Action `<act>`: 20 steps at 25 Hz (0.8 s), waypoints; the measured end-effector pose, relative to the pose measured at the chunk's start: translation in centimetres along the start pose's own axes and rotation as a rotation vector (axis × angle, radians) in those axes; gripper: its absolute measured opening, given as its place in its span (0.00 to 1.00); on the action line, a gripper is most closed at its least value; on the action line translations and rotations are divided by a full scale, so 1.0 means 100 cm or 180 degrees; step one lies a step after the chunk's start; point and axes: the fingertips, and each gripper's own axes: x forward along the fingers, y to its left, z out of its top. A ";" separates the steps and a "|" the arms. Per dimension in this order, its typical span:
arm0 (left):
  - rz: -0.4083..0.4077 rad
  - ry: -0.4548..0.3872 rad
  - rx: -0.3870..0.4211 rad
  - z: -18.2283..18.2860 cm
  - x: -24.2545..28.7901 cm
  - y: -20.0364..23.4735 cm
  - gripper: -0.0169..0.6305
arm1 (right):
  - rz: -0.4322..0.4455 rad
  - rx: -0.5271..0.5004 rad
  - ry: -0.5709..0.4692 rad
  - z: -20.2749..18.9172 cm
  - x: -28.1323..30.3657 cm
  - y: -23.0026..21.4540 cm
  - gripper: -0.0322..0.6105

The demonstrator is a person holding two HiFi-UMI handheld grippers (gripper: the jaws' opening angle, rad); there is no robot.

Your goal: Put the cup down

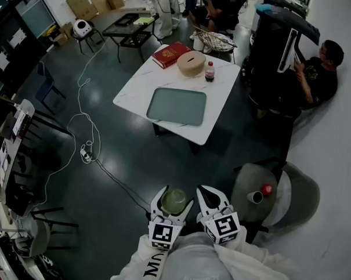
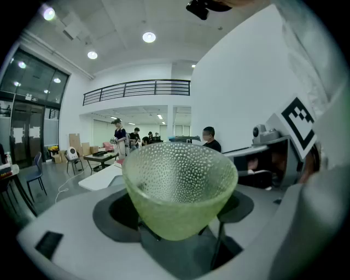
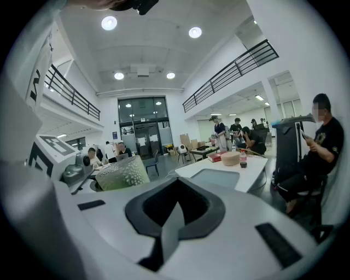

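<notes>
One cup [image 1: 174,201], green bumpy glass, upright with rim up, in the air close to the body and well apart from the white table [image 1: 222,106] ahead. Step in hand, as judged: carrying toward a spot to set it down, not yet lowered or let go.

To do it well:
- Keep level on the way over, no tipping (glass with sloped sides, likely to slide in a loose grip).
- Pick a bare patch of tabletop or the grey tray [image 1: 177,106].
- Stay clear of the red book [image 1: 170,54], round wooden box [image 1: 190,63] and bottle [image 1: 210,71] along the far edge.
- Lower slowly until flat on its base, only then let go.
- Back straight out without nudging the wall.
- Watch the cable [image 1: 78,118] on the floor while walking.

Left gripper [image 1: 173,193]: jaws spread about as wide as possible, one on each side of the cup, gripping low on the tapered wall, no spare room either side.

Right gripper [image 1: 211,197]: just beside the left, jaws drawn together by the look of it, nothing between them, touching nothing.
</notes>
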 end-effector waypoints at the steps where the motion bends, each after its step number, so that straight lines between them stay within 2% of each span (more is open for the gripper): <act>1: -0.0007 -0.0018 0.0028 0.003 0.000 -0.006 0.63 | -0.0014 -0.0002 -0.0034 0.003 -0.005 -0.003 0.06; 8: -0.0017 -0.0148 0.0123 0.023 -0.004 -0.031 0.63 | -0.0131 -0.0109 -0.0209 0.028 -0.031 -0.021 0.06; 13: -0.0063 -0.0199 0.0137 0.029 -0.002 -0.048 0.63 | -0.0155 -0.0096 -0.0221 0.028 -0.042 -0.027 0.06; 20: 0.0069 -0.0194 0.0156 0.031 0.000 -0.045 0.63 | -0.0089 -0.0037 -0.0314 0.032 -0.046 -0.033 0.06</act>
